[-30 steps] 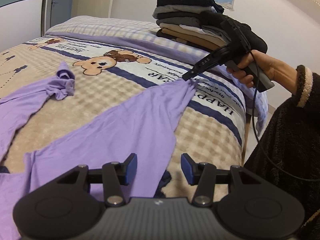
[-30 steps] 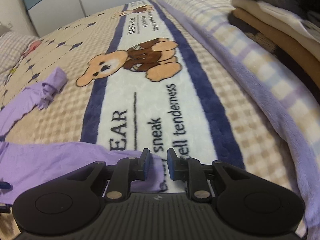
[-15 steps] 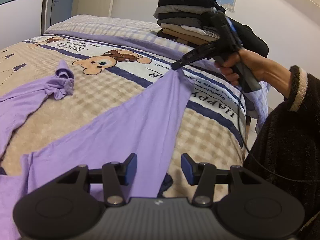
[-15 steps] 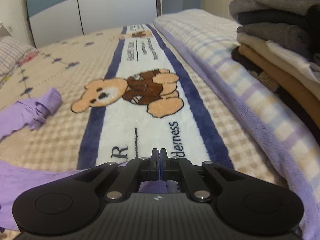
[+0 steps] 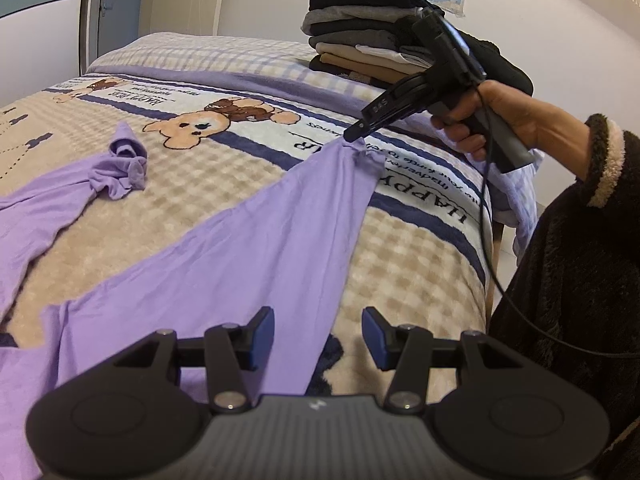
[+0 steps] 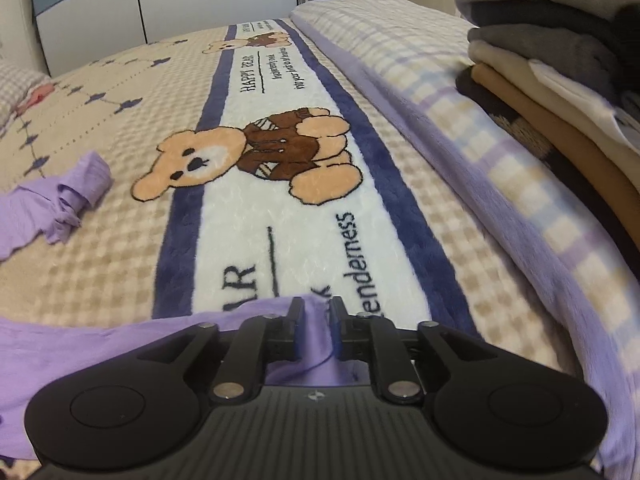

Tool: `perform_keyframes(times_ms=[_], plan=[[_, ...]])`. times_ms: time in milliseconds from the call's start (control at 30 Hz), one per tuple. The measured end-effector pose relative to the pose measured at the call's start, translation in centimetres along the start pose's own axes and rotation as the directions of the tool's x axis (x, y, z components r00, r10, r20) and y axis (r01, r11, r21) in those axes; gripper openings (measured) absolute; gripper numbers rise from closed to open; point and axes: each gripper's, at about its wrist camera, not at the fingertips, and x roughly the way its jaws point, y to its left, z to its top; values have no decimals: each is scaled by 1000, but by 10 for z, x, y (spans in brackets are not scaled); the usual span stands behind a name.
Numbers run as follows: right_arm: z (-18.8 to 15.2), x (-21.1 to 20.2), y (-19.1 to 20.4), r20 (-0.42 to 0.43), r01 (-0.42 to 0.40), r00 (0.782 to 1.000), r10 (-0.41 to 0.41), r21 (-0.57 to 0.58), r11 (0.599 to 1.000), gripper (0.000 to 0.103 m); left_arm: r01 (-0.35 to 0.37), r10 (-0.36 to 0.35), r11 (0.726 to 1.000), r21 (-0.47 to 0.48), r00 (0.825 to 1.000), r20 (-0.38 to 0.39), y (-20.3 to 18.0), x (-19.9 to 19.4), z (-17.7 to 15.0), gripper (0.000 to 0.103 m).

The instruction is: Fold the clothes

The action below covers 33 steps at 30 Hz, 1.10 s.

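Note:
A purple long-sleeved garment (image 5: 248,252) lies spread on the teddy-bear blanket (image 5: 404,264). One sleeve ends in a bunched cuff (image 5: 124,160) at the left. My right gripper (image 5: 354,135), held in a hand (image 5: 516,120), touches the garment's far pointed corner. In the right wrist view its fingers (image 6: 297,320) stand slightly apart, with purple cloth (image 6: 120,340) lying loose in the gap of the right gripper (image 6: 317,320). My left gripper (image 5: 318,332) hovers open over the garment's near edge, holding nothing.
A tall stack of folded clothes (image 5: 360,40) stands at the bed's far right corner, also close on the right in the right wrist view (image 6: 560,92). The person's dark fleece sleeve (image 5: 580,264) is beside the bed's right edge. A door and a wall map are behind.
The right gripper was shut on the garment's corner and lifted half a second ago. Now it has come down toward the blanket and its fingers have parted. The left gripper stayed still.

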Motion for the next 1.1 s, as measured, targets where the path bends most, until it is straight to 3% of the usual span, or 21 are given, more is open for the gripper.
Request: perform_keyframes(times_ms=[167, 300, 600, 800, 1000, 1067, 1100], plan=[[-12, -17, -2, -38, -37, 999, 39, 67, 997, 27, -23, 23, 1000, 3, 1000, 3, -7, 1, 1, 50], [-27, -28, -12, -83, -90, 991, 107, 189, 978, 28, -29, 29, 999, 21, 1000, 11, -17, 7, 6, 50], [-45, -30, -50, -97, -190, 959, 266, 474, 860, 28, 3, -5, 999, 42, 999, 42, -36, 43, 27, 48], [-50, -20, -71, -69, -206, 949, 306, 601, 773, 28, 21, -24, 996, 82, 999, 36, -49, 69, 37, 46], [-51, -10, -76, -34, -196, 958, 284, 645, 739, 25, 18, -24, 996, 91, 997, 67, -56, 83, 52, 47], [-49, -12, -76, -20, -196, 963, 269, 634, 748, 3, 10, -18, 994, 105, 997, 77, -60, 85, 56, 47], [-48, -14, -77, -17, -191, 966, 259, 626, 756, 2, 1, -10, 993, 116, 997, 76, -62, 88, 56, 47]])
